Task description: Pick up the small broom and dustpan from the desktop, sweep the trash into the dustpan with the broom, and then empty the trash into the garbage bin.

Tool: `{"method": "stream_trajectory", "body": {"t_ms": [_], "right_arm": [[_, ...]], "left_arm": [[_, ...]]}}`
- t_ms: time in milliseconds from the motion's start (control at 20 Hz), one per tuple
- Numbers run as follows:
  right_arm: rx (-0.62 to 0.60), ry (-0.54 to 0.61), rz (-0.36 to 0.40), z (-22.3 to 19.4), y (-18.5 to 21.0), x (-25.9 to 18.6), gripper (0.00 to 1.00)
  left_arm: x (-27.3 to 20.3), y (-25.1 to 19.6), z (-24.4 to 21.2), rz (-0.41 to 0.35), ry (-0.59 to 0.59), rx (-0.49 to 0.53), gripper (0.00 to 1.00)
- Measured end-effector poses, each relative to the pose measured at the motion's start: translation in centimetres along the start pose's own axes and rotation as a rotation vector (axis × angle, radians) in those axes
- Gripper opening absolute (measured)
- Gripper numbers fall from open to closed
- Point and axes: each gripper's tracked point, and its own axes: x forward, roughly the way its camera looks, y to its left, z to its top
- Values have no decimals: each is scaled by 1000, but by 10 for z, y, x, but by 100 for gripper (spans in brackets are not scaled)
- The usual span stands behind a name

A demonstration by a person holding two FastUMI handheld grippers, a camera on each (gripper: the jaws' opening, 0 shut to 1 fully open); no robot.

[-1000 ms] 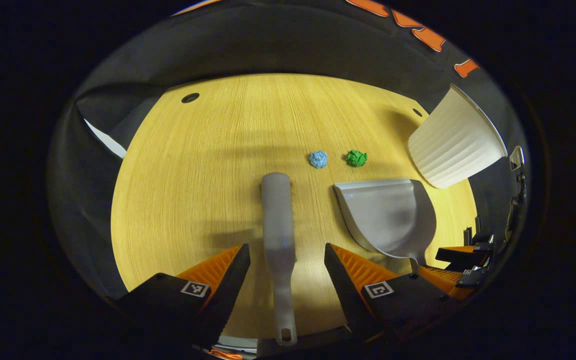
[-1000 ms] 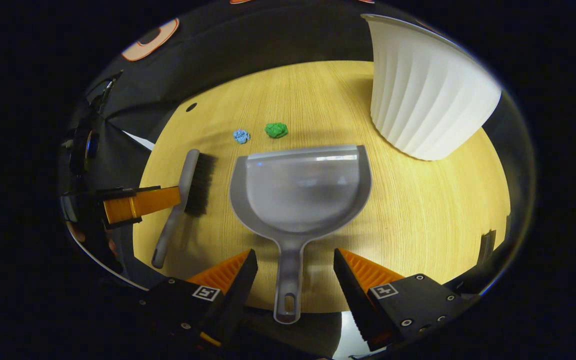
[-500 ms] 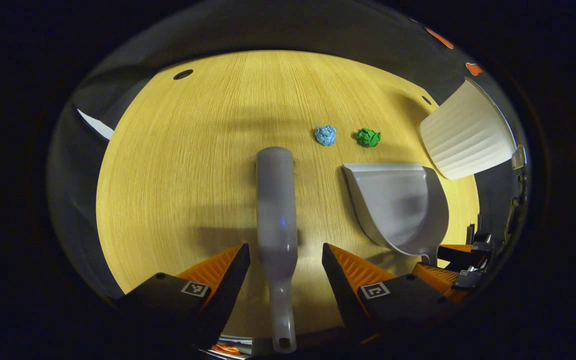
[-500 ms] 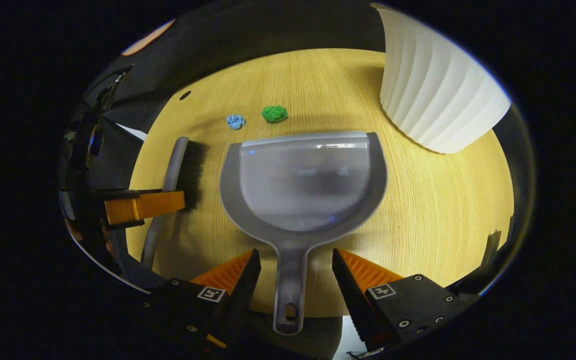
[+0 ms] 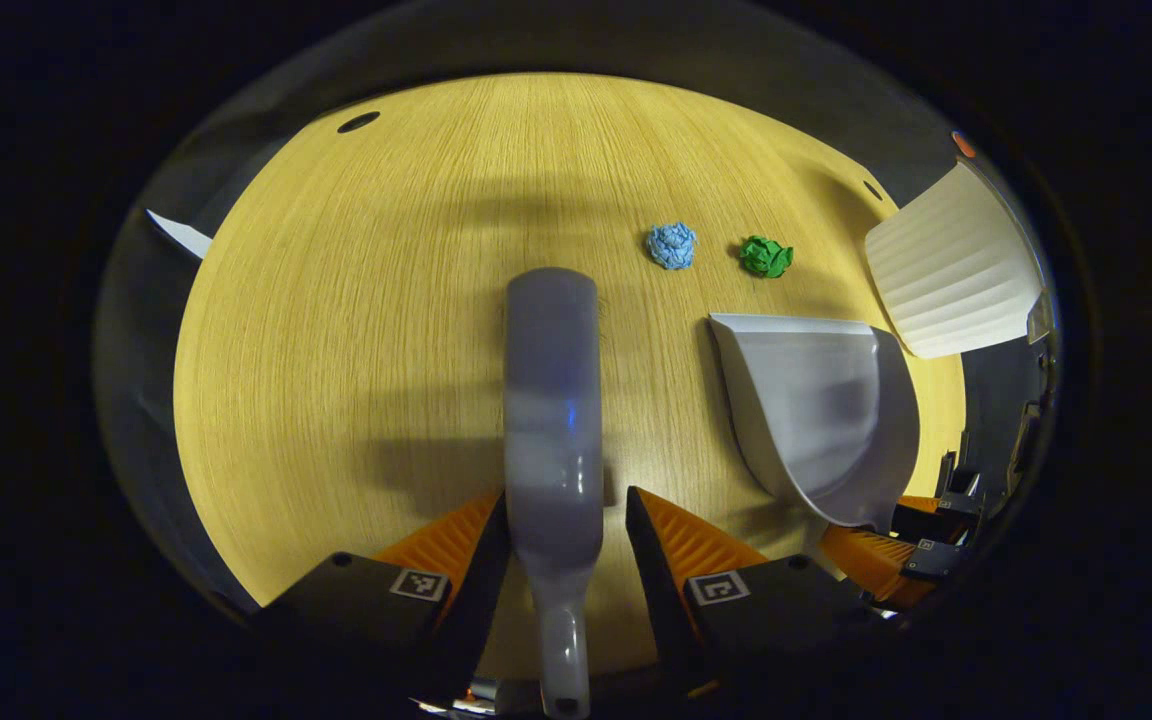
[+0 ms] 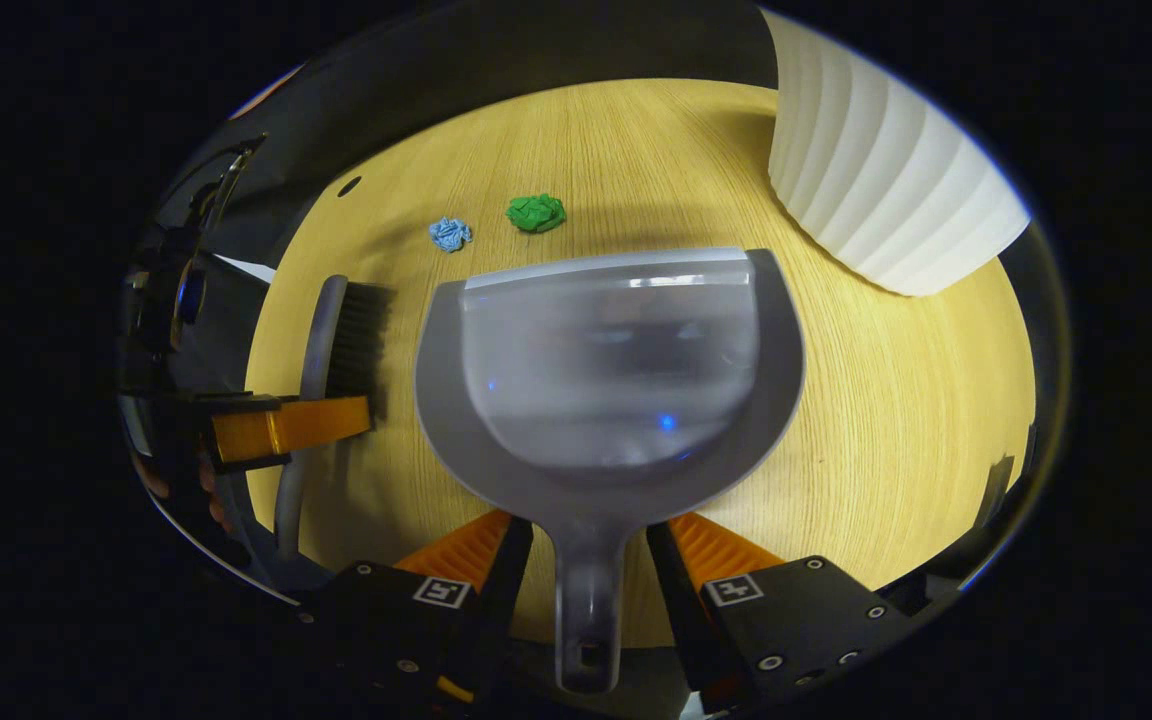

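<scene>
Your left gripper is straddling the broom: the grey back of the brush is running straight ahead from between the fingers and its handle is trailing back beneath the camera. The fingers are sitting right against the neck on both sides, yet whether both are actually pressing I cannot tell. Ahead and to the right of that gripper the blue wad and the green wad are lying side by side on the desk, apart from each other. Nearer on the right, the dustpan is lying flat, with its open edge facing the wads. The bin is standing farther right, past the pan.

Your right gripper is flanking the pan's handle, the scoop spreading wide just in front of the fingers. The fingers are close beside the handle, but a slim gap is showing on each side, so call it partly open and not clamping. Beyond the scoop's front edge, the green wad is lying close and the blue wad a bit to its left. Off to the left, the broom's bristles are pointing toward the pan, and the left gripper's fingers are reaching across its handle. The bin is looming ahead on the right.
</scene>
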Motion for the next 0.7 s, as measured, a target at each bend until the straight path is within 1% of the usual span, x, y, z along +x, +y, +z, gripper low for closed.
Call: {"method": "stream_trajectory", "body": {"t_ms": [50,100,200,250,350,400,500,700], "right_arm": [[24,7,10,-1,2,1,64],[43,11,18,-2,4,2,51],[41,6,16,-1,4,2,41],[31,5,16,0,4,2,36],[25,-11,14,2,3,3,33],[19,-17,15,2,3,2,32],[5,-32,19,4,3,0,32],[-37,-19,30,4,0,-5,32]], "left_arm": [[0,4,1,12,-1,-1,67],[0,3,0,8,-3,-16,61],[1,8,-1,15,-5,-19,49],[0,8,1,12,-4,-16,45],[1,11,4,23,-24,-2,46],[0,14,9,29,-35,13,40],[-4,19,20,41,-67,43,40],[-19,31,59,76,-125,122,40]]}}
